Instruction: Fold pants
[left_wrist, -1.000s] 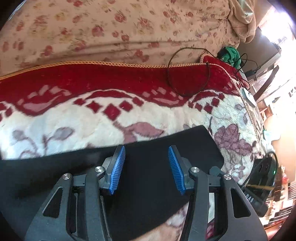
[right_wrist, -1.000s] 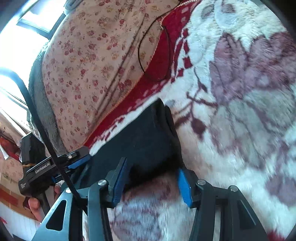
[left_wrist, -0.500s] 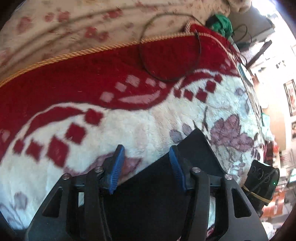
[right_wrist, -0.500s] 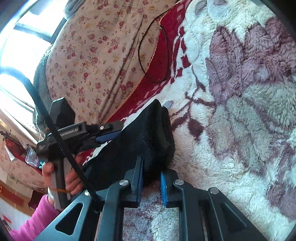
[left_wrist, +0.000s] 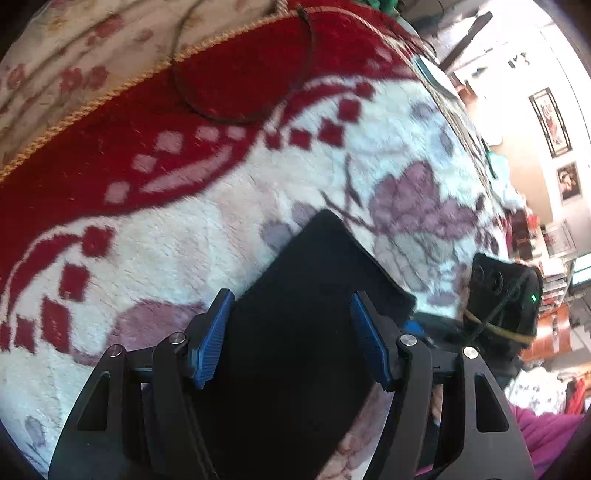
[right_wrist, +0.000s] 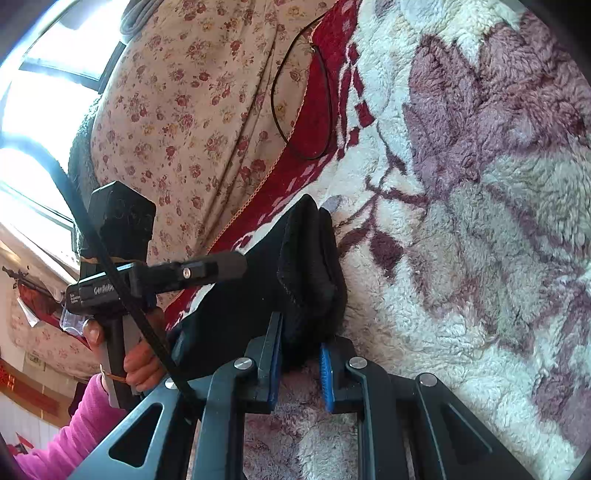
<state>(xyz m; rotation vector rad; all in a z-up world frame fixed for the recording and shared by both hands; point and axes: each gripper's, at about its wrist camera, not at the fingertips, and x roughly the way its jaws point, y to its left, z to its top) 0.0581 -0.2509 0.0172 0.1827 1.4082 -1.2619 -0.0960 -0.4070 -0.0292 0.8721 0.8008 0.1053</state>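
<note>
The black pants (left_wrist: 295, 332) lie on a fleece blanket with a red and white pattern (left_wrist: 184, 229). My left gripper (left_wrist: 291, 339) is open, its blue pads spread wide over the black cloth. In the right wrist view the pants (right_wrist: 295, 266) are bunched in layers, and my right gripper (right_wrist: 299, 365) is shut on their near edge. The left gripper (right_wrist: 207, 269) shows there too, held by a hand in a pink sleeve, its fingers over the pants. The right gripper's body (left_wrist: 502, 295) shows at the right of the left wrist view.
A thin black cable loop (right_wrist: 303, 107) lies on the red border of the blanket, also in the left wrist view (left_wrist: 243, 85). A floral sheet (right_wrist: 192, 110) covers the bed behind. A bright window (right_wrist: 48, 92) is at the left. Furniture and pictures (left_wrist: 554, 122) stand at right.
My right gripper closed on the edge of the pants and now holds the bunched layers. My left gripper stayed open and swung left and up over the cloth.
</note>
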